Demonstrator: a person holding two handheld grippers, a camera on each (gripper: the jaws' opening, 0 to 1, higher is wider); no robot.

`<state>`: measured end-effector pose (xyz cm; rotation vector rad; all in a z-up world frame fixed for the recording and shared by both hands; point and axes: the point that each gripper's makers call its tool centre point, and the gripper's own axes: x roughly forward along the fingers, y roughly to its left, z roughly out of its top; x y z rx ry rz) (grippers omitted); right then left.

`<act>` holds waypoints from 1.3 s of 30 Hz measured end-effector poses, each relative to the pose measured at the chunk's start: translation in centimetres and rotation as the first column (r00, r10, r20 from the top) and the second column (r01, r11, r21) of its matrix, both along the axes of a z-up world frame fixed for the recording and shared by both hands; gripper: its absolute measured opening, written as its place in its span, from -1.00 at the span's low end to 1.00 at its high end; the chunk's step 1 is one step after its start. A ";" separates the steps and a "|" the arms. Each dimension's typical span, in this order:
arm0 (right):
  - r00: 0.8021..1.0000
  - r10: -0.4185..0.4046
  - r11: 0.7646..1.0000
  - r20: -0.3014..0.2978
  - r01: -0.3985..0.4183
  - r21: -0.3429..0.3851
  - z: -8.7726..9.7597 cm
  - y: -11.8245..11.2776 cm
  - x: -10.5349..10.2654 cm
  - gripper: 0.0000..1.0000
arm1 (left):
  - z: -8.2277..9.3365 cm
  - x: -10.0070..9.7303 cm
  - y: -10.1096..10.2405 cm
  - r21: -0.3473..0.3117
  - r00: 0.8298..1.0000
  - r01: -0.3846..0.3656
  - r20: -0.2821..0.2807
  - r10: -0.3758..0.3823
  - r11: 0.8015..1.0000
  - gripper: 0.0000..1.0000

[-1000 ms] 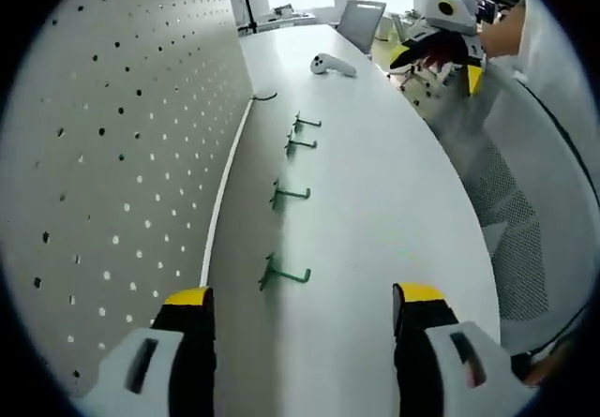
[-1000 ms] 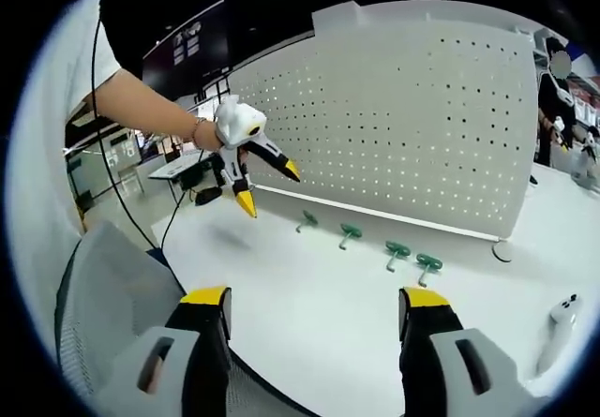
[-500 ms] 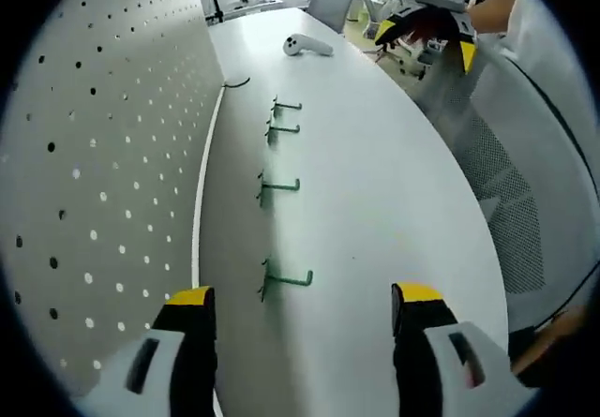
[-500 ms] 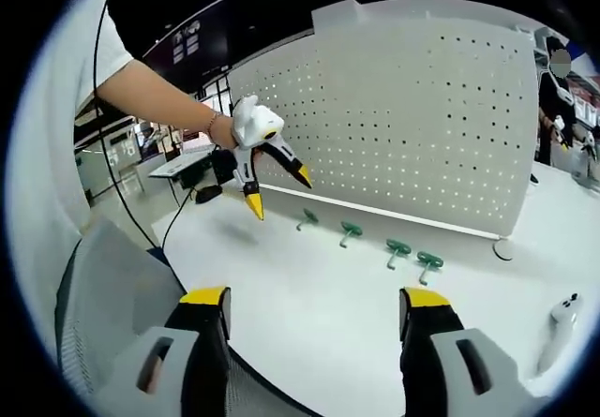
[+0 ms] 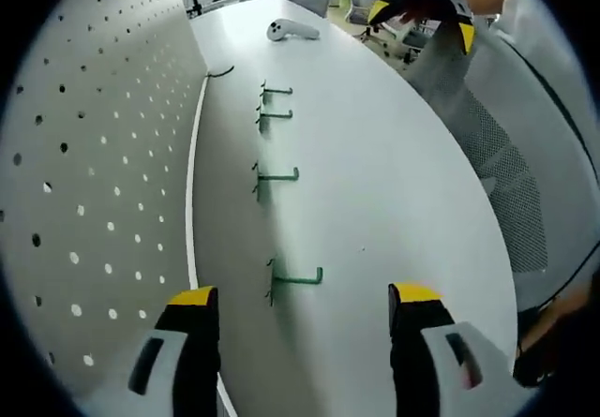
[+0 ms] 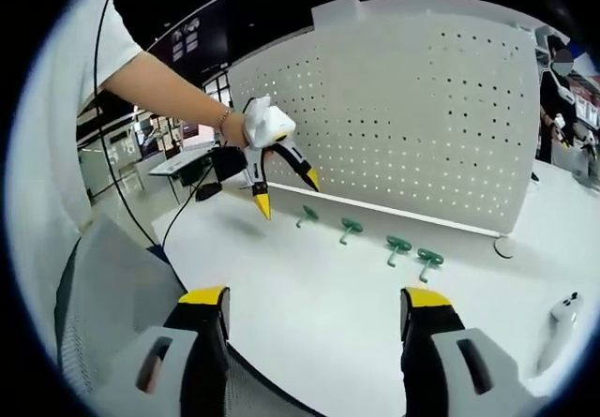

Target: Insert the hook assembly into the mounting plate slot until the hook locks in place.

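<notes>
Your left gripper (image 5: 295, 305) is spread wide and empty above the nearest green hook (image 5: 293, 278). Three more hooks lie in a row along the pegboard (image 5: 84, 126). Your right gripper (image 6: 314, 309) is spread too, well back over the table (image 6: 309, 276).

4 green hooks (image 5: 294, 276) (image 5: 275, 175) (image 5: 273, 115) (image 5: 275, 90), 1 pegboard (image 5: 84, 164), 1 white controller (image 5: 292, 30), 1 table (image 5: 394, 183).

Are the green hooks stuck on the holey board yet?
Not yet. All four hooks lie on the table beside the pegboard, none in its holes. Both tools are open and empty: the left tool hangs just above the end hook, and the right tool waits farther back. Grabbing a hook and pushing it in are both left.
</notes>
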<state>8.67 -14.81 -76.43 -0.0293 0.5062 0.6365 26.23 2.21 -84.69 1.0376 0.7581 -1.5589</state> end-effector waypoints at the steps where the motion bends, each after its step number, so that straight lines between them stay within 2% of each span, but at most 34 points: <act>1: 1.000 0.000 1.000 -0.001 0.000 -0.001 0.0 0.0 0.0 0.45 | -0.2 0.1 0.0 0.005 1.000 0.004 -0.002 -0.004 1.000 0.52; 14: 1.000 -0.009 1.000 -0.020 0.009 -0.006 -0.5 -0.3 0.0 0.44 | -1.9 0.3 0.3 0.064 0.999 0.034 -0.021 -0.033 0.997 0.47; 26: 1.000 -0.016 1.000 -0.027 0.016 -0.003 -0.6 -0.4 0.0 0.43 | -3.0 0.3 0.1 0.085 0.999 0.044 -0.035 -0.041 0.995 0.42; 37: 1.000 -0.014 1.000 -0.027 0.014 0.004 -0.6 -0.3 -0.1 0.43 | -3.8 0.0 0.3 0.119 0.997 0.077 -0.019 -0.076 0.990 0.33; 39: 0.999 -0.015 1.000 -0.029 0.015 0.003 -0.6 -0.3 -0.1 0.43 | -3.7 0.1 0.0 0.104 0.998 0.058 -0.023 -0.056 0.993 0.33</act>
